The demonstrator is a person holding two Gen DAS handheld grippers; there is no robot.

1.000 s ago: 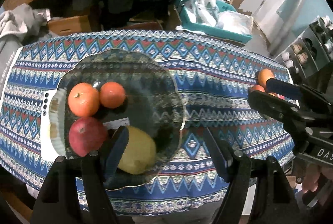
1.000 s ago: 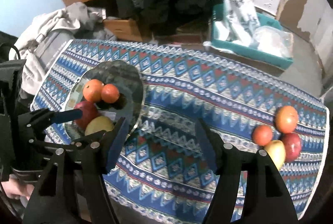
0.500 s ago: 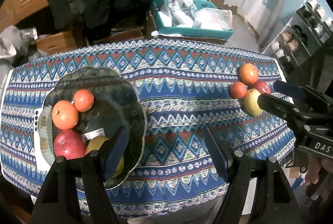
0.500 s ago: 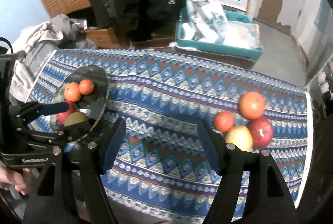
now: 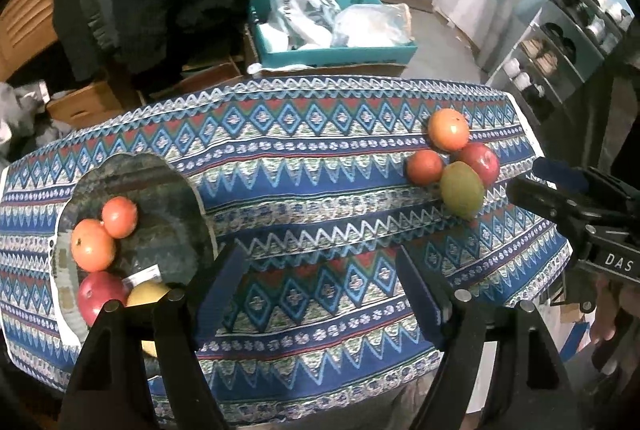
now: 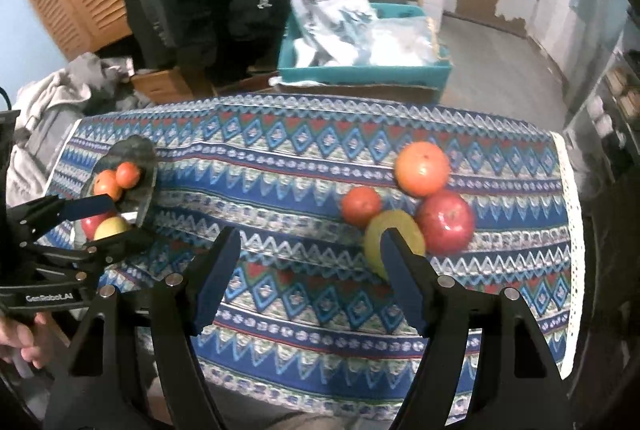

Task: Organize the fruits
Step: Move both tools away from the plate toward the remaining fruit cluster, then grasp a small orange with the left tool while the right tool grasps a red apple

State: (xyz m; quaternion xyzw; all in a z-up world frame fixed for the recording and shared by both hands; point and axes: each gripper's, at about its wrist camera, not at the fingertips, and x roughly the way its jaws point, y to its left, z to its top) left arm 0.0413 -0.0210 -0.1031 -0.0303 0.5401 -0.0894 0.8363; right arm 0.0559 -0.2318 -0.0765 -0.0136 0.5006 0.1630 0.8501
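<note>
A dark glass plate (image 5: 168, 198) on the table's left holds two oranges (image 5: 93, 244), a red apple (image 5: 100, 296) and a yellow fruit (image 5: 146, 294); it also shows in the right wrist view (image 6: 138, 154). At the right lie a large orange (image 6: 422, 168), a small orange (image 6: 360, 205), a red apple (image 6: 446, 222) and a green-yellow fruit (image 6: 390, 230). My left gripper (image 5: 320, 290) is open and empty over the table's middle front. My right gripper (image 6: 312, 272) is open and empty, its right finger just in front of the green-yellow fruit.
The table wears a blue patterned cloth (image 5: 312, 166). Behind it stand a teal bin (image 5: 332, 50) with plastic bags, cardboard boxes (image 5: 80, 102) and dark hanging clothes. A shelf unit (image 5: 560, 42) stands at the right. Grey cloth (image 6: 52, 110) lies at the left.
Both grippers have swung right, away from the plate. The loose fruit group now sits closer and larger in both views. Both stay open.
</note>
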